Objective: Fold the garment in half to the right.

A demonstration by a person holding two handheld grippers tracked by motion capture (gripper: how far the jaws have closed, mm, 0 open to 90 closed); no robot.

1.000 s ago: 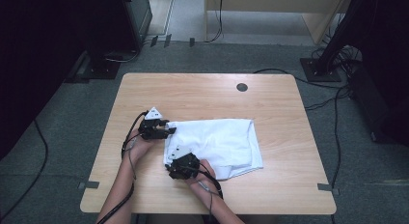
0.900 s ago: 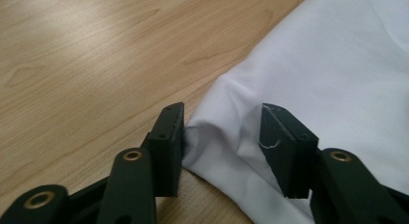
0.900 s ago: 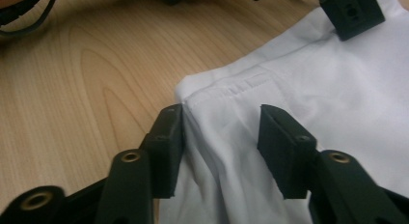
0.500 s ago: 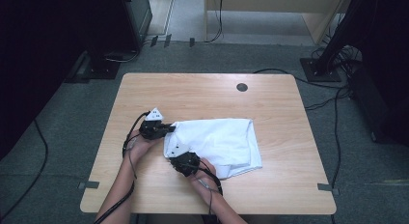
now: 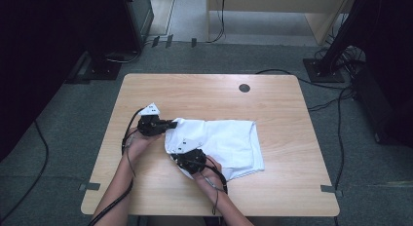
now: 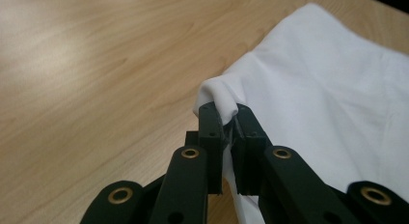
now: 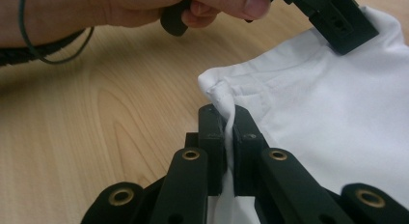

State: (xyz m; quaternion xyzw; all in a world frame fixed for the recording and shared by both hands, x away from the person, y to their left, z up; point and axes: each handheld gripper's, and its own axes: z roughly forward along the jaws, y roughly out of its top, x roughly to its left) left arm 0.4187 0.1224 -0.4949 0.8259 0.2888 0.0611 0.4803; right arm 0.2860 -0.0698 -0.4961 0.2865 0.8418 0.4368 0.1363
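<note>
- Bench (image 5: 204, 92): pale wood-grain top, seen from above, standing on grey carpet; a small dark round disc (image 5: 244, 88) is set near its far edge.
- White cloth (image 5: 221, 145): a folded white garment lying flat on the middle of the bench, its left end bunched where both claws meet it; the right part lies smooth, with the near right corner spread toward the front edge.
- Left claw (image 6: 225, 113): held in the person's left hand at the cloth's far-left corner. Its jaws have just been closing and now pinch a raised fold of the cloth's edge between the pads.
- Right claw (image 7: 226, 113): held in the right hand at the cloth's near-left edge, just beside the left claw. Its jaws have likewise just been closing and now clamp a thin hem of the cloth, which runs down between them.
</note>
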